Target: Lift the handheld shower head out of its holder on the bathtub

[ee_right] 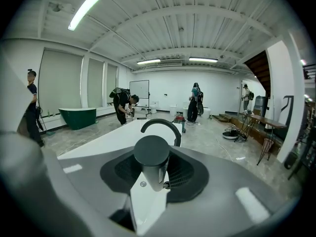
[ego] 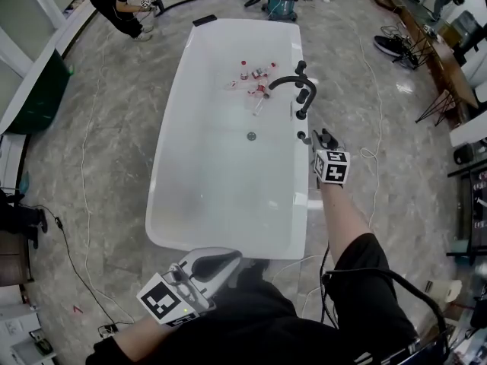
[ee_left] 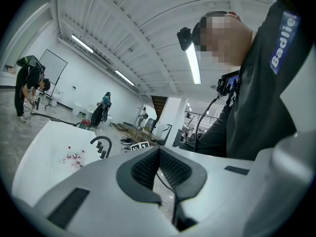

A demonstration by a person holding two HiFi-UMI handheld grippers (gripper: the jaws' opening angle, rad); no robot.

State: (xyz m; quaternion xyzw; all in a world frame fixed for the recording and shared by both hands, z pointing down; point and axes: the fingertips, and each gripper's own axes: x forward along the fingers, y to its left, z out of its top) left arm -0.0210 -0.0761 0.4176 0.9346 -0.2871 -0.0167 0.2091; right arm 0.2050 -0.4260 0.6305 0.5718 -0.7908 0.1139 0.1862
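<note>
The dark, round-ended handheld shower head [ee_right: 152, 154] sits between the jaws of my right gripper [ee_right: 154, 174], which is shut on it. In the head view my right gripper [ego: 326, 137] hangs just right of the white bathtub's rim [ego: 163, 154], beside a small black holder ring [ego: 301, 136]. The curved black faucet [ego: 288, 80] and its knobs [ego: 303, 97] stand further along that rim. My left gripper [ego: 221, 263] is shut on nothing, close to the person's body at the tub's near end, and its pads meet in the left gripper view [ee_left: 158, 152].
Small red-capped bottles [ego: 255, 78] lie in the tub near the faucet, and the drain [ego: 251, 135] is mid-tub. A vacuum cleaner [ego: 281, 2] and a crouching person [ego: 122, 2] are beyond the far end. Cables run over the marble floor [ego: 99, 166].
</note>
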